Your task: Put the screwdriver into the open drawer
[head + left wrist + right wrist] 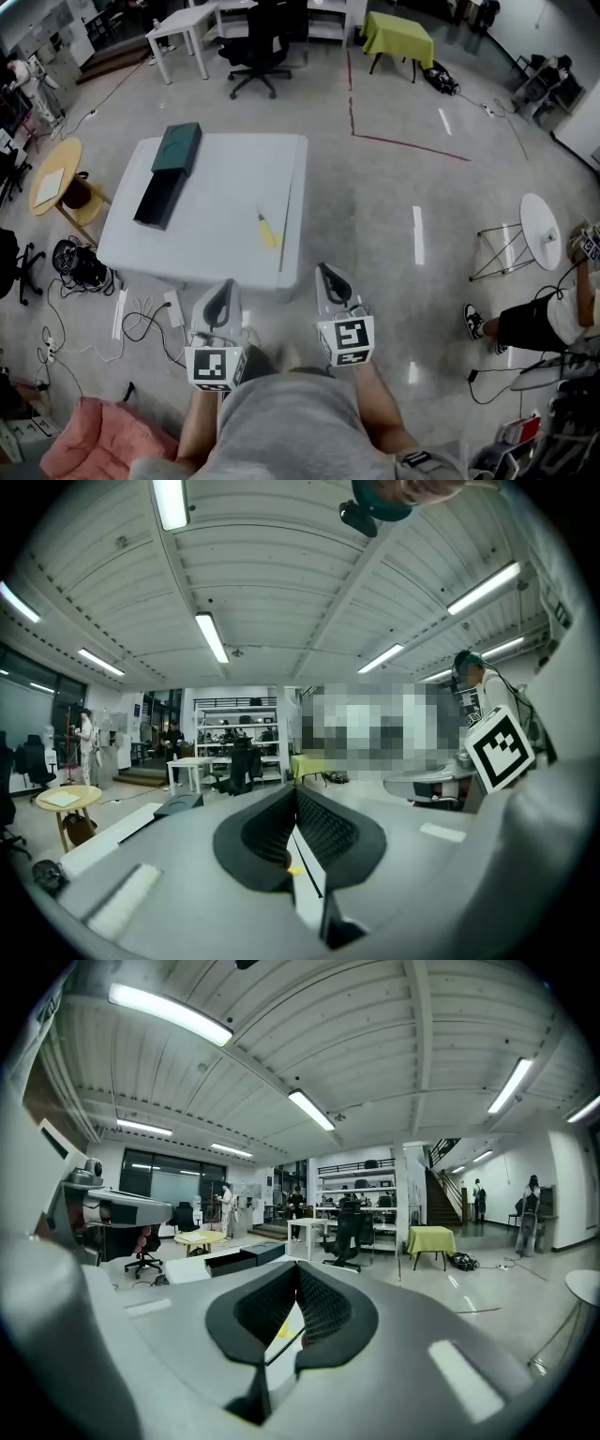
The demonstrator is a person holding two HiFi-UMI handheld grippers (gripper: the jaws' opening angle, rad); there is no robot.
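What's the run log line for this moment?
phase: before approach | screwdriver: on table, untouched | drawer: open | left hand-held gripper: shut, empty | right hand-held gripper: shut, empty

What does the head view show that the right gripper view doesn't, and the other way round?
Only the head view shows the pink cloth and the tangled cables on the floor. Only the right gripper view shows the ceiling lights and a staircase. Both show the open dark drawer, the yellow screwdriver on the white table, and the black office chair.
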